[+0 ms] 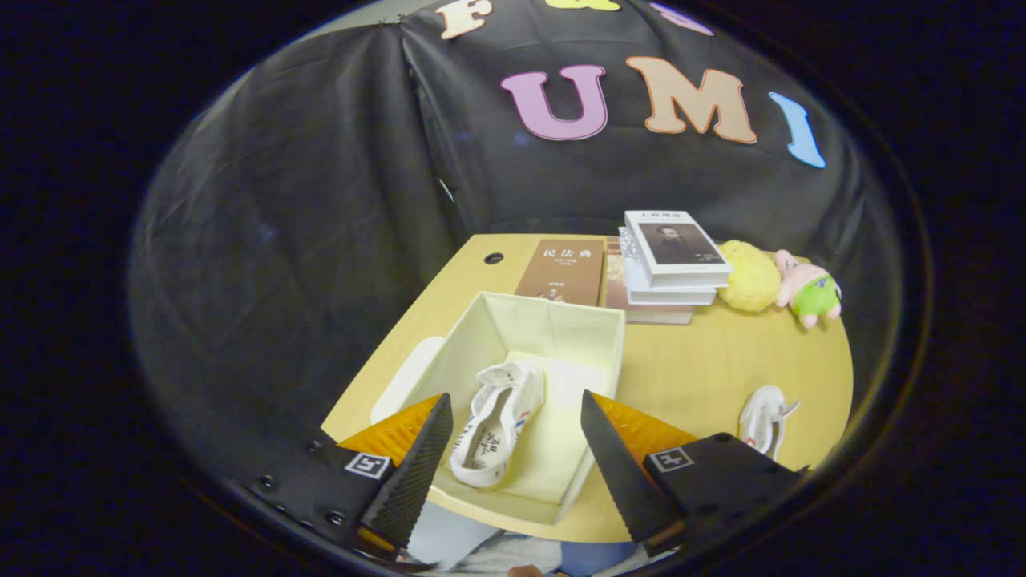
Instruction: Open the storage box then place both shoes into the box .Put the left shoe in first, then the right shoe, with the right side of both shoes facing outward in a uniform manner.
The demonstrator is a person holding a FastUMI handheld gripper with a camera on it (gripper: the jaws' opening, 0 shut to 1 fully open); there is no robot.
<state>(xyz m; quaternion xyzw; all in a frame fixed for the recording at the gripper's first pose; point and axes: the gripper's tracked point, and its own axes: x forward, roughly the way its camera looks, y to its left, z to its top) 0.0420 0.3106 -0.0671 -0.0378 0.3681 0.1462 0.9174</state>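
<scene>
My gripper (513, 425) hangs above the near edge of the table (705, 377) with its fingers (417, 469) spread wide and holding nothing. Between them, and a little below, sits the storage box (489, 320) — open at the top, its pale walls upright and its near wall just under my fingertips. Inside it one white shoe (497, 425) lies lengthwise along the side nearer my left finger, its opening facing up, the heel end towards me and the toe pointing away. The rest of the box floor, on the side of my right finger, is bare.

Outside my left finger, a flat white lid (401, 381) rests on the table against the box's outer wall. Outside my right finger, well apart from the box, the second white shoe (765, 417) lies on the table near its edge — partly hidden behind my gripper's body.

Beyond the box, a brown book (561, 271) lies flat just past its far wall. To the right of that stands a short stack of books (669, 264), and beside the stack sit a yellow plush toy (749, 279) and a pink plush star (809, 290) in green shorts, touching each other.
</scene>
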